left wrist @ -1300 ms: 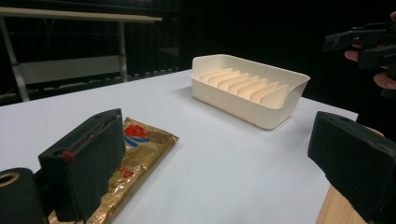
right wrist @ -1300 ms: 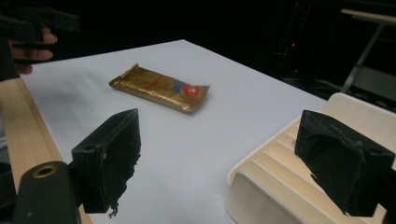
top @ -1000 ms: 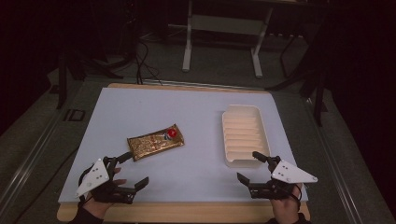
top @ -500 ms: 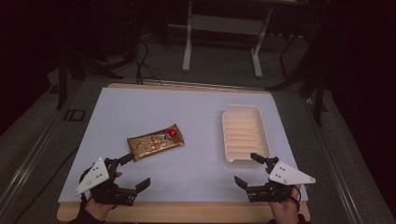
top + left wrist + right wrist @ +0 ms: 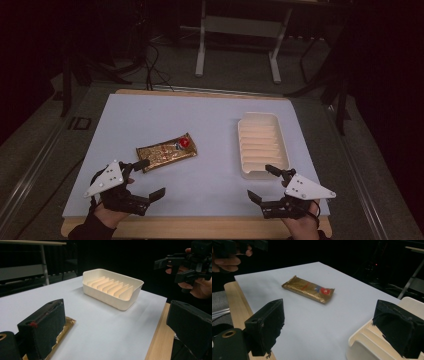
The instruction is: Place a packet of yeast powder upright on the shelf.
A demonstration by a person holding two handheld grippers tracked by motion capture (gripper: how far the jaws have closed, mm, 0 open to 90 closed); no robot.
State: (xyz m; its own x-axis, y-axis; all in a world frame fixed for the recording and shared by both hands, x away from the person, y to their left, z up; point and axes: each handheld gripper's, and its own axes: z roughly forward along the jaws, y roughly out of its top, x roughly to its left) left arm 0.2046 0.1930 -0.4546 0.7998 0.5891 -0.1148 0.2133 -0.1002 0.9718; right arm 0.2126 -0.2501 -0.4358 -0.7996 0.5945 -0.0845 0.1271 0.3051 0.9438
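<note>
I have both claws near the front edge of the surface (image 5: 210, 107), and over the last second the change has been small. My left claw (image 5: 148, 178) has drifted a little back and toward me, yet its far jaw now sits right at the near-left corner of the gold snack packet (image 5: 166, 151). In the left claw's own view, that gold foil corner (image 5: 63, 331) pokes out just beside and under one black jaw, apparently touching it or very nearly so. I cannot tell contact for certain. The jaws of this claw stand wide apart, holding nothing.

My right claw (image 5: 262, 182) has barely shifted. It hangs just in front of the near end of the cream ridged tray (image 5: 262, 142), also spread wide and empty. From its camera, one jaw overlaps the tray rim (image 5: 362, 340), while the packet (image 5: 308, 289) lies well beyond, flat on the white sheet.

The packet itself has not moved: it lies flat to the left of the tray, well apart from it, with its red mark toward the tray end. The tray has 0 items in it.

My reading is that the approach to the packet is nearly complete, but no grasp has begun. I judge the next need is to bring the left jaws around the packet's near end before closing.
</note>
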